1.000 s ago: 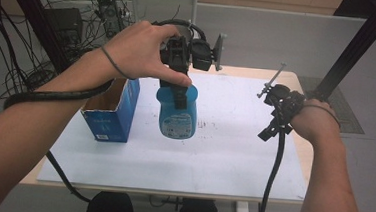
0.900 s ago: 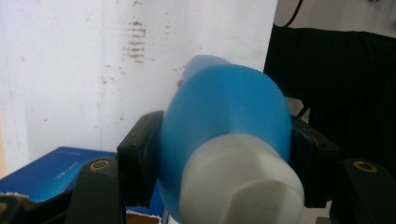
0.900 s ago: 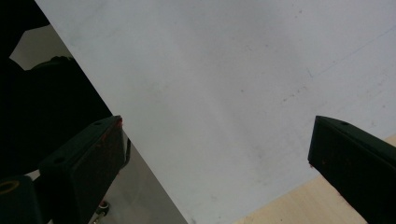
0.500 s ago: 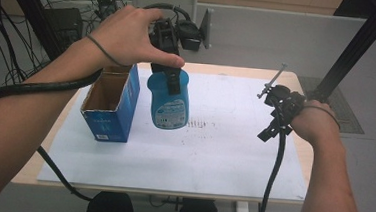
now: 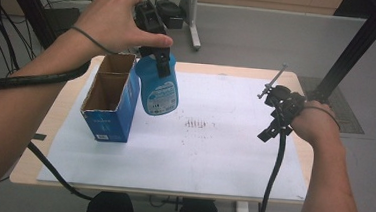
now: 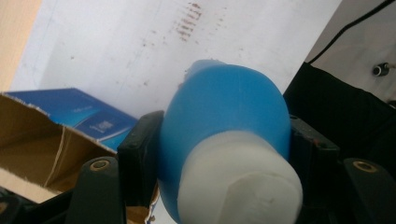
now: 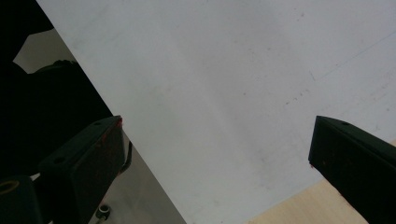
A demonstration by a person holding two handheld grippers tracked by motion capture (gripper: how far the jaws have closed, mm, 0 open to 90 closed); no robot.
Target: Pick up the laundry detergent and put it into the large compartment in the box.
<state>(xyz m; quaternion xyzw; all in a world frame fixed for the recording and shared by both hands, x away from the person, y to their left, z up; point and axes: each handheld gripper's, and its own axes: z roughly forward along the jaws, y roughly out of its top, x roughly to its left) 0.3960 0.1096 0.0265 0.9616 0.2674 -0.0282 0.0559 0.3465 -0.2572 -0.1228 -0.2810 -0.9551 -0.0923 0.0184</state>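
A blue bottle [image 5: 158,89] with a white cap [image 6: 238,182] hangs in the air, neck up, held by my left gripper [image 5: 157,59], which is shut on its neck. The bottle hovers just right of an open blue cardboard box [image 5: 109,98] standing on the white sheet. In the left gripper view the bottle [image 6: 224,107] sits between the two black jaws, with the box [image 6: 56,135] below and to the left. My right gripper [image 5: 271,123] rests at the table's right side, open, with nothing between its fingers [image 7: 84,154].
A white sheet [image 5: 213,153] covers most of the wooden table [image 5: 37,160]; faint brown marks [image 5: 197,122] lie at its middle. A black post [image 5: 361,43] rises at the far right. Cables trail from both grippers.
My left gripper has carried the bottle leftward and up, bringing it close beside the open box. The right gripper has stayed in place.
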